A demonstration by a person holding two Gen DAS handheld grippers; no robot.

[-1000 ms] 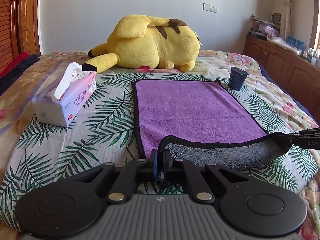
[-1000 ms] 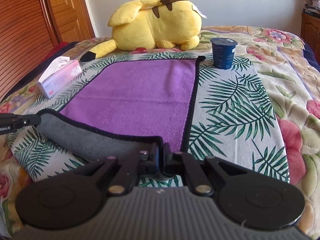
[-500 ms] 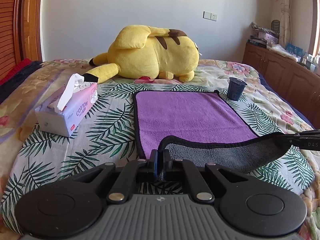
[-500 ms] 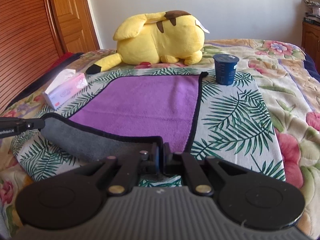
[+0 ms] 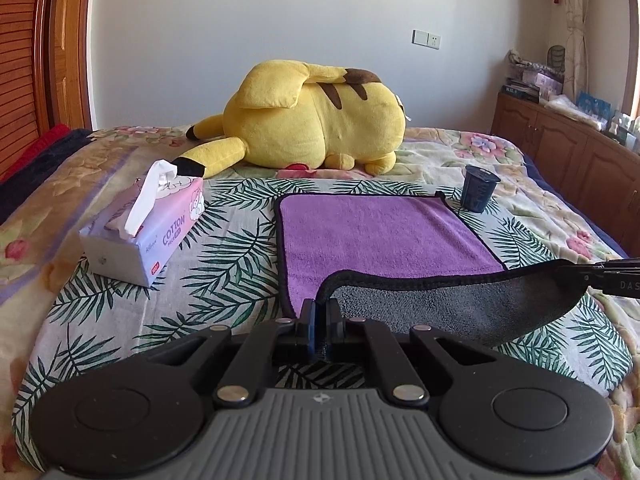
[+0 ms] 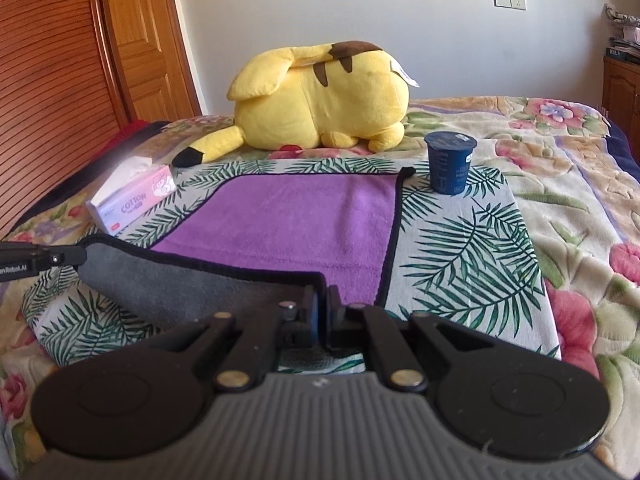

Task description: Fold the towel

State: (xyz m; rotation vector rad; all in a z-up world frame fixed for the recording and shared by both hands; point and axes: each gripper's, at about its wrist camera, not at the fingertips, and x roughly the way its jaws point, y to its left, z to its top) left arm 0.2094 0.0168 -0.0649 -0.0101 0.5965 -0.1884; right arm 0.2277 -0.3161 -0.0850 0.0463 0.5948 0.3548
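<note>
Left wrist fisheye view looks down the left gripper (image 5: 320, 312), whose two fingers are pressed together on the near left corner of one purple towel (image 5: 380, 232) with a black border and a grey underside. That corner is lifted off the bed, so the near edge curls up and shows a grey strip running rightward to the right gripper (image 5: 600, 272), which enters from the right edge and pinches the other near corner. The far half of the towel lies flat on a palm-leaf printed cloth (image 5: 232, 264) spread over the floral bedspread (image 5: 480, 148). In the right wrist view the right gripper (image 6: 322, 308) is likewise clamped on its towel (image 6: 288, 220) corner, the jaws closed with fabric between them, and the left gripper (image 6: 60, 259) shows at the left edge holding the opposite end of the raised grey strip. One yellow Pikachu plush (image 5: 316, 120) lies on its side beyond the towel's far edge, near but apart from it. One pink tissue box (image 5: 148, 232), with a white tissue sticking out, sits on the cloth to the left of the towel, well apart. One dark blue cup (image 6: 450, 162) stands upright just beside the towel's far right corner. One wall switch plate (image 5: 426, 39) is on the white wall, and wooden cabinets (image 5: 560, 148) line the right side.
</note>
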